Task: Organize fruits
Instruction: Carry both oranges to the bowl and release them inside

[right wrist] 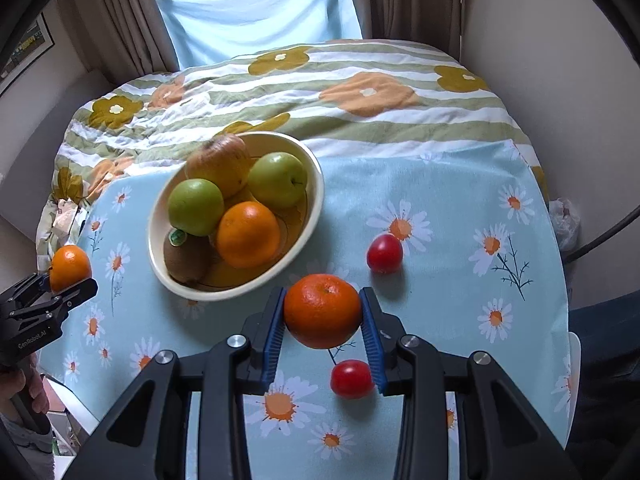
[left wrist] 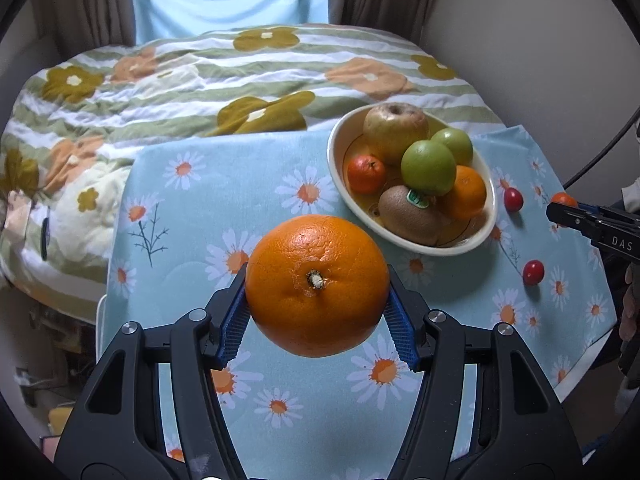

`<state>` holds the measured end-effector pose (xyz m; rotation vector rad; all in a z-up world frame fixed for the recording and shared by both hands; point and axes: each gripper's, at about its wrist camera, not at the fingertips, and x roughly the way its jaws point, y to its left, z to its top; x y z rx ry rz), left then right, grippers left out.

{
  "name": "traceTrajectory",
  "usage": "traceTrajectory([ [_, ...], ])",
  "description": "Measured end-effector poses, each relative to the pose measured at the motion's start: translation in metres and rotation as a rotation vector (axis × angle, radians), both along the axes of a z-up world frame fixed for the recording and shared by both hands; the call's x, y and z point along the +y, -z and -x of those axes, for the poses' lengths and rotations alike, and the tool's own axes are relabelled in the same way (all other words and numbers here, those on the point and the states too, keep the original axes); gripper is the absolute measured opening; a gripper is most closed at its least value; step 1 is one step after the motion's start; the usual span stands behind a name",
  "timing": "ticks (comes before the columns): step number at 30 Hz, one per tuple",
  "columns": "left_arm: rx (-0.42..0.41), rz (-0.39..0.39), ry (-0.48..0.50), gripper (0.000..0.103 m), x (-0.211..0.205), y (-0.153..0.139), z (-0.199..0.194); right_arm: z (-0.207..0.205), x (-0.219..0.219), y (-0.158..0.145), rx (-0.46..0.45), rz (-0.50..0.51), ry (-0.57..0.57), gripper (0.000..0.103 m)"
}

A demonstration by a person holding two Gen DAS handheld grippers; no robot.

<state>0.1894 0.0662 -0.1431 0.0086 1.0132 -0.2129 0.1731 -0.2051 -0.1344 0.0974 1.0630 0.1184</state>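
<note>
In the left wrist view, the left gripper (left wrist: 318, 300) clamps a large orange (left wrist: 317, 286) between its blue pads, stem end facing the camera, lifted clear of the daisy-print cloth on the surface (left wrist: 224, 200). At about 1 o'clock from the orange sits a cream bowl (left wrist: 490, 216) holding a yellow-brown apple (left wrist: 395, 128), two green apples (left wrist: 428, 167), a kiwi (left wrist: 408, 216), a small tangerine (left wrist: 366, 174) and another orange (left wrist: 468, 192). Two cherry tomatoes (left wrist: 533, 272) lie on the cloth at 3 o'clock of the bowl, well apart from each other. The right gripper (left wrist: 562, 208) enters at the right edge with a bit of orange fruit at its tip. In the right wrist view, the right gripper (right wrist: 323, 314) is closed on a mandarin (right wrist: 322, 311), held above the cloth. One cherry tomato (right wrist: 351, 379) lies at 6 o'clock below it, another at 1 o'clock. The bowl (right wrist: 316, 184) sits at 11 o'clock, and the left gripper (right wrist: 66, 280) with its orange shows at 9 o'clock. A flowered bedspread (right wrist: 360, 92) lies beyond.
</note>
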Motion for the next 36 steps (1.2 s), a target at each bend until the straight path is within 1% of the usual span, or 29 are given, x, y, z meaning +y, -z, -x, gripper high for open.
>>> traceTrajectory([
  [8,-0.067,0.028,0.038,0.065,-0.003,-0.035,-0.015,-0.006,0.021,-0.035,-0.057,-0.018,-0.033,0.034],
  [14,-0.098,0.049,0.083,0.065,-0.010,-0.041,-0.035,-0.015,0.037,-0.047,-0.092,-0.022,-0.042,0.034],
  [19,-0.106,0.041,0.126,0.065,-0.019,-0.035,-0.054,-0.024,0.044,-0.044,-0.104,-0.032,-0.038,0.034],
  [24,-0.096,0.048,0.137,0.065,-0.026,-0.025,-0.076,-0.035,0.048,-0.041,-0.104,-0.043,-0.044,0.034],
  [31,-0.060,0.053,0.132,0.065,-0.035,-0.003,-0.107,-0.056,0.050,-0.029,-0.093,-0.037,-0.061,0.034],
  [36,-0.020,0.039,0.127,0.065,-0.044,0.017,-0.128,-0.071,0.045,-0.019,-0.072,-0.044,-0.070,0.034],
])
